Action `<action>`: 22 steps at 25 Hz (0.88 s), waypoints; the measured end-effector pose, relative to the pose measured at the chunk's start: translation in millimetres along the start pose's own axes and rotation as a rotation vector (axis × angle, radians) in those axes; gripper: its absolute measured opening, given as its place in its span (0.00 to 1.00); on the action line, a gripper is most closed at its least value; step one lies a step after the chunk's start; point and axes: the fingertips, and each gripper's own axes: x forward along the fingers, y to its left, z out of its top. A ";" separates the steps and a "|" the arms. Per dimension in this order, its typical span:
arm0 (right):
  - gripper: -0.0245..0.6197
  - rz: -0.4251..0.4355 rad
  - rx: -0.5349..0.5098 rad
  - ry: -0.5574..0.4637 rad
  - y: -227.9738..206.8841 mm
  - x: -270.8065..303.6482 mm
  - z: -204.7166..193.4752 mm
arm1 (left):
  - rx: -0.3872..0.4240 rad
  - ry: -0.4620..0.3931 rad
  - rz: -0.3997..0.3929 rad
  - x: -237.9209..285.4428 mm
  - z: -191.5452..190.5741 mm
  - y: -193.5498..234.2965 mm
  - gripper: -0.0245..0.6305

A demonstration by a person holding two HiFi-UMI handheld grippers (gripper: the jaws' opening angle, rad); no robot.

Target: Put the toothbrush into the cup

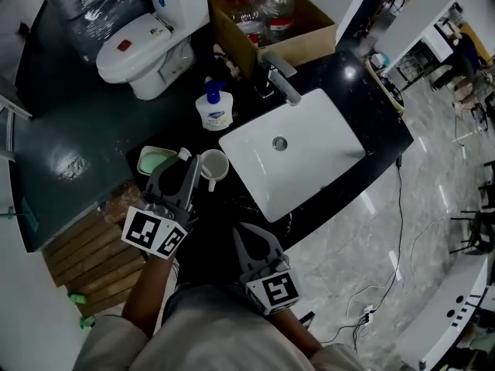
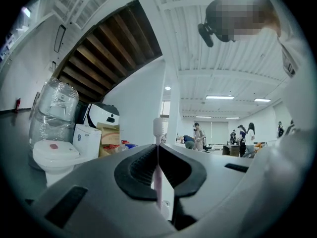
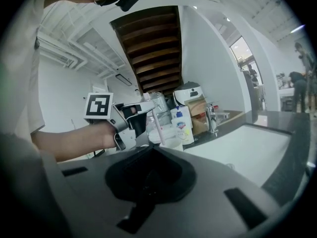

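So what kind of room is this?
Probably a bathroom set up inside a big open hall, maybe a showroom: there is a white sink, a toilet and a soap bottle on the black counter.

Black counter (image 1: 377, 124), white sink (image 1: 313, 172), toilet (image 1: 141, 46)

A bathroom mock-up in an open office hall: sink (image 1: 298, 149), toilet (image 1: 147, 49), people (image 2: 198, 133) beyond.
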 end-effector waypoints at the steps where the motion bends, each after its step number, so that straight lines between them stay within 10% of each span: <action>1: 0.05 0.000 0.001 0.005 -0.6 1.0 -1.2 | -0.003 0.007 0.002 2.9 -4.3 2.5 0.07; 22: 0.05 -0.015 0.016 0.058 -13.7 16.2 -13.7 | 0.017 0.147 0.056 26.3 -77.0 27.9 0.07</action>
